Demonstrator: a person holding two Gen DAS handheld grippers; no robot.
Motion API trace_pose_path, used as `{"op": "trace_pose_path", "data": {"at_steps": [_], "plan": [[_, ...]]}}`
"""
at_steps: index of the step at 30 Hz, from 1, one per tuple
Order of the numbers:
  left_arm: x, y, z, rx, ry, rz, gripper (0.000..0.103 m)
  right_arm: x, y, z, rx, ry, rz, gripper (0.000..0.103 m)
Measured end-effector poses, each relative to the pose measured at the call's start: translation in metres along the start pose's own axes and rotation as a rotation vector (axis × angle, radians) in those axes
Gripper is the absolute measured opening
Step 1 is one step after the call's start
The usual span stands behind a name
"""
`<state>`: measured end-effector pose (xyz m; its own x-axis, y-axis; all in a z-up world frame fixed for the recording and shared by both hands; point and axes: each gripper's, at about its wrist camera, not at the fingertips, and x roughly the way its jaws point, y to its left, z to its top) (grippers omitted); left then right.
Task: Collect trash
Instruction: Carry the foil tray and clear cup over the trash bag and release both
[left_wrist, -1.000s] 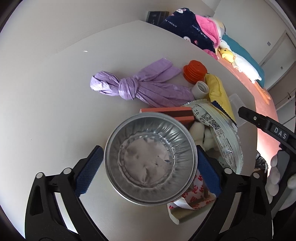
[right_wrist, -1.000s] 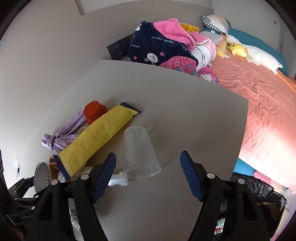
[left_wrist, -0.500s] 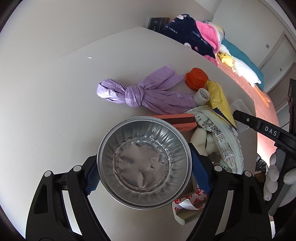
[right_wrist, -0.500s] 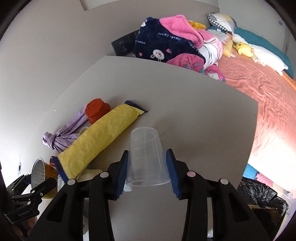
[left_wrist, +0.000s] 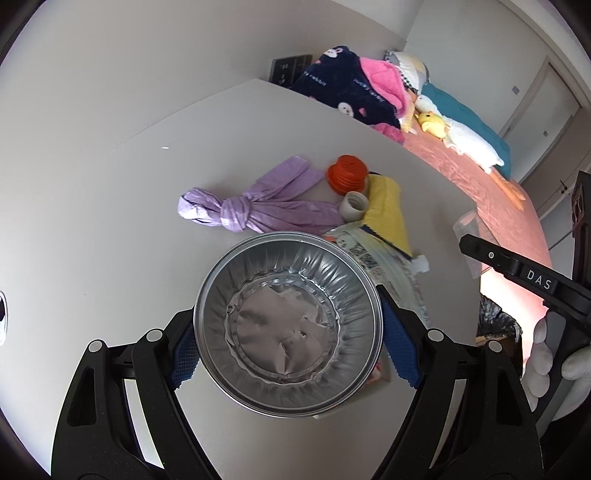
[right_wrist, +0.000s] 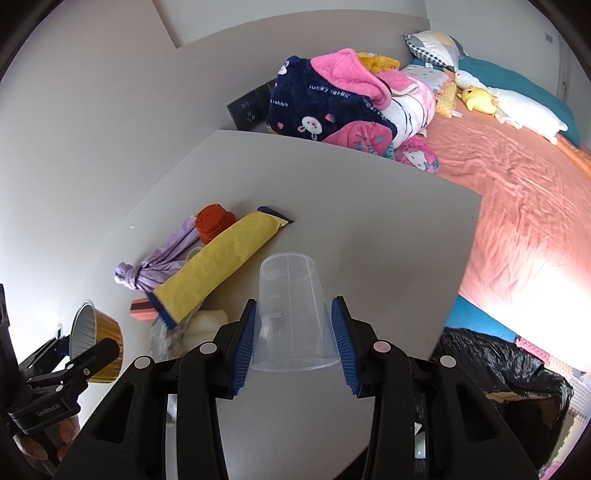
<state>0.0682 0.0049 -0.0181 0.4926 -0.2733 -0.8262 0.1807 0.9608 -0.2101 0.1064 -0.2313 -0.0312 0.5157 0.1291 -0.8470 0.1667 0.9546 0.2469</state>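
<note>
In your left wrist view, your left gripper (left_wrist: 288, 345) clasps a round foil bowl (left_wrist: 287, 325), crinkled silver inside and empty, its blue pads pressed against opposite sides of the rim. A second ago the pads stood clear of the bowl as it sat on the grey table (left_wrist: 110, 221); now it is pinched and raised, covering more of the litter behind it: a knotted purple bag (left_wrist: 258, 206), an orange lid (left_wrist: 349, 173), a small white cap (left_wrist: 354, 206), a yellow wrapper (left_wrist: 386, 210) and a printed pouch (left_wrist: 391, 273). Your gripper angles steeply down at the table, and your gloved right hand (left_wrist: 554, 362) shows at the right edge. In your right wrist view, your right gripper (right_wrist: 293, 332) grips a clear measuring cup (right_wrist: 291, 314), upside down with its printed scale inverted, both pads flat against its walls. A second ago the jaws were spread wide around the cup on the table; now it is caught and lifted off the surface. This gripper also tilts steeply down, near the table's edge, with a black bin bag (right_wrist: 498, 373) below on the right.
</note>
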Motion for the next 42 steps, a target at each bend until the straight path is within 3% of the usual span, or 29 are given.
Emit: {"op": "trace_pose_path", "data": {"at_steps": [18,42], "plan": [[-0.026,-0.074,-0.007,0.114,-0.015,-0.111,0.08,-0.078,-0.03,-0.031,0.043,-0.09,0.001,0.042],[-0.027,-0.163,-0.015,0.272,-0.006,-0.244,0.08,-0.14,-0.081,-0.073,0.116,-0.154,-0.068,0.042]]}}
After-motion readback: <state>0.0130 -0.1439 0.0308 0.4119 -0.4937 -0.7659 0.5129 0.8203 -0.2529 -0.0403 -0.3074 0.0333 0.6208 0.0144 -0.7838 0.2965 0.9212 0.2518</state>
